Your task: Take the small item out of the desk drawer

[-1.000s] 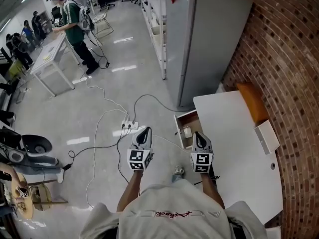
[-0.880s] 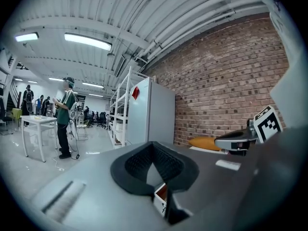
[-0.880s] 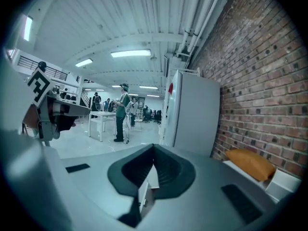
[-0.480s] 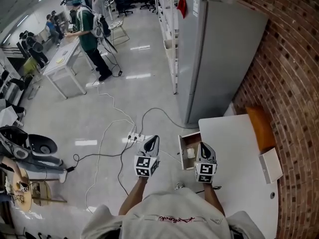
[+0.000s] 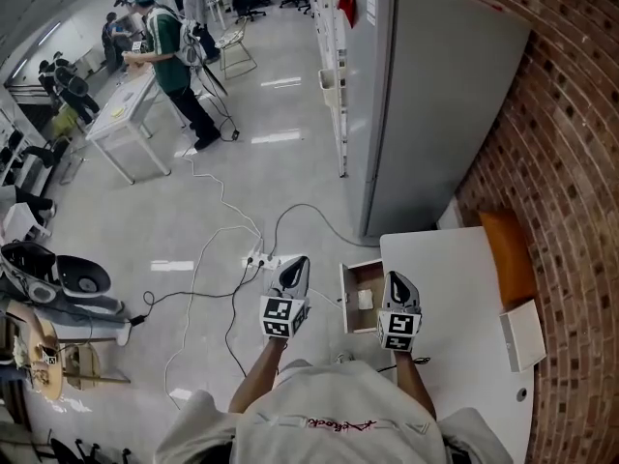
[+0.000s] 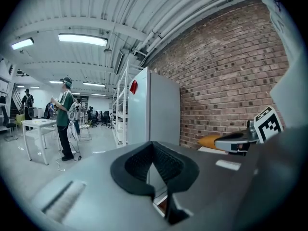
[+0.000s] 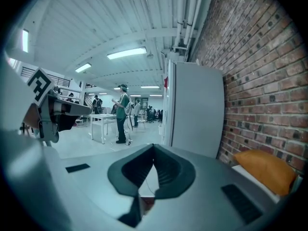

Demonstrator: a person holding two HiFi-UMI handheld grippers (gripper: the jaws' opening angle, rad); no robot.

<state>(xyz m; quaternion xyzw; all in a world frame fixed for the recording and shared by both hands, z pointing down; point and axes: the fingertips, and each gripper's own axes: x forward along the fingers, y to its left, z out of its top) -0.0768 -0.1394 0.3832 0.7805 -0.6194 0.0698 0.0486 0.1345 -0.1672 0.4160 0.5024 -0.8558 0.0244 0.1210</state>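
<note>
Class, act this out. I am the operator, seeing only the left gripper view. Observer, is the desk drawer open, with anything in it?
Observer: Yes. In the head view the drawer stands pulled out of the white desk, with a small white item lying inside.
Operator: Which gripper is nearer to it?
Observer: The right gripper, over the desk edge beside the drawer; the left gripper is over the floor.
Operator: Are the right jaws open?
Observer: No; the right gripper view shows them together, holding nothing.
</note>
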